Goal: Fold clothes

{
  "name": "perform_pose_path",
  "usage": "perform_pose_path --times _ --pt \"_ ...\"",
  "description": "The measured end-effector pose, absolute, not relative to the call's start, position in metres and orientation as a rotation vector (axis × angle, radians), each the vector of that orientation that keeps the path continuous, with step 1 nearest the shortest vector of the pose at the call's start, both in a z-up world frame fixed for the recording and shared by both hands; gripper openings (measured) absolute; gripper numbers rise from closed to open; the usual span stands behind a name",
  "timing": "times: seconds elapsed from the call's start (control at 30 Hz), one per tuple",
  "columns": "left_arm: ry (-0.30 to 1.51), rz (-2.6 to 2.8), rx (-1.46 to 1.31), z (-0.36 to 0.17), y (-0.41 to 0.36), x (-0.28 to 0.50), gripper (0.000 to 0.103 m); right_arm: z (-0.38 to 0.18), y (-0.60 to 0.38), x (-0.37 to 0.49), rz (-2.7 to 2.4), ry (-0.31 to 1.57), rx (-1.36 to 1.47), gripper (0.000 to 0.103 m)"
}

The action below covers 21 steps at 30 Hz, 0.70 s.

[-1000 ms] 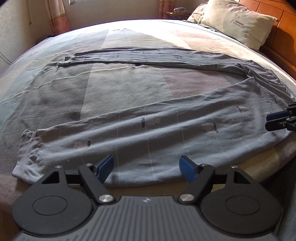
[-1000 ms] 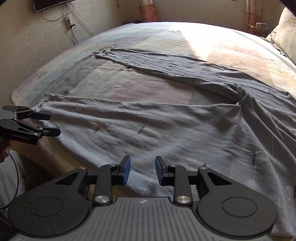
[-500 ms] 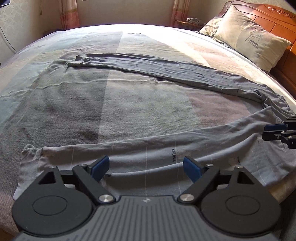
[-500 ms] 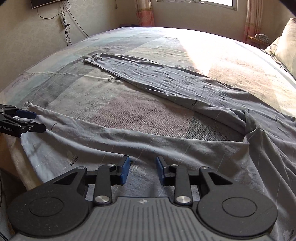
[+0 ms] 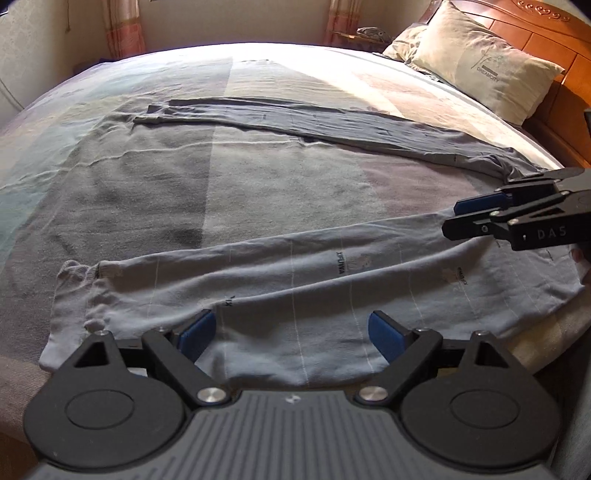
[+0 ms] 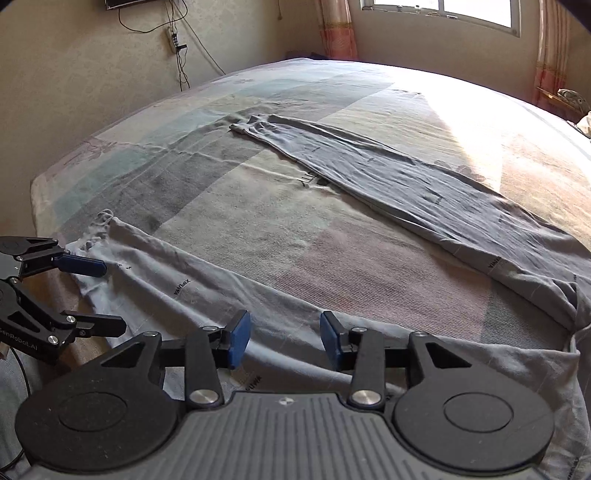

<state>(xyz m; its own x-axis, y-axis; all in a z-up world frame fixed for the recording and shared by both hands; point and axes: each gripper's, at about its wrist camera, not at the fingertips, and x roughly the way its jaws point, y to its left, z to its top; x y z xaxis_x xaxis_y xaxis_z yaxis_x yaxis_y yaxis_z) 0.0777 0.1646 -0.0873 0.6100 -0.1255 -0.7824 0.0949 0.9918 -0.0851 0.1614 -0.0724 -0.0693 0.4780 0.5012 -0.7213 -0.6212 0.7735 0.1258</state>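
Grey long pants lie spread on the bed in a V. Their near leg (image 5: pixel 332 280) runs along the front edge; the far leg (image 5: pixel 332 125) stretches across the middle. My left gripper (image 5: pixel 291 328) hovers over the near leg close to the cuff (image 5: pixel 74 280). Its jaws are opening wide, with cloth under them but none pinched. My right gripper (image 6: pixel 284 339) hangs over the same leg (image 6: pixel 177 291) nearer the waist. Its jaws are opening too and hold nothing. Each gripper shows in the other's view: the right gripper (image 5: pixel 476 214), the left gripper (image 6: pixel 99 295).
A patchwork bedspread (image 5: pixel 184 184) covers the bed. Pillows (image 5: pixel 480 62) lean on a wooden headboard (image 5: pixel 546 44) at the right. A window (image 6: pixel 443 11) and curtains stand behind the bed, and cables (image 6: pixel 177 48) hang on the left wall. The bed's front edge lies just below both grippers.
Both grippers have slid along the near leg. The right gripper now looms larger and closer in the left wrist view. The right jaws have spread wider; the left jaws widened a little.
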Motion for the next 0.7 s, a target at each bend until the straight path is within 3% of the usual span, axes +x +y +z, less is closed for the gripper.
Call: perform_pose_path --times 0.1,0.23,0.3,0.43,0.7 --pt "0.939 -0.138 -0.107 -0.096 0.178 0.069 0.092 -0.088 -0.034 0.172 0.701 0.848 -0.232 0.047" --pt "0.983 -0.204 -0.148 -0.089 0.186 0.057 0.096 -0.098 -0.001 0.184 0.68 0.773 -0.327 0.061" --pt "0.95 -0.217 -0.159 -0.075 0.192 0.059 0.096 -0.092 0.004 0.198 0.677 0.783 -0.282 0.061" --pt "0.862 -0.241 -0.213 -0.055 0.203 0.079 0.096 -0.063 -0.026 0.182 0.673 0.73 -0.233 0.062" --pt "0.916 -0.311 -0.398 -0.095 0.186 0.139 0.096 -0.061 -0.125 0.092 0.539 0.779 -0.149 0.068"
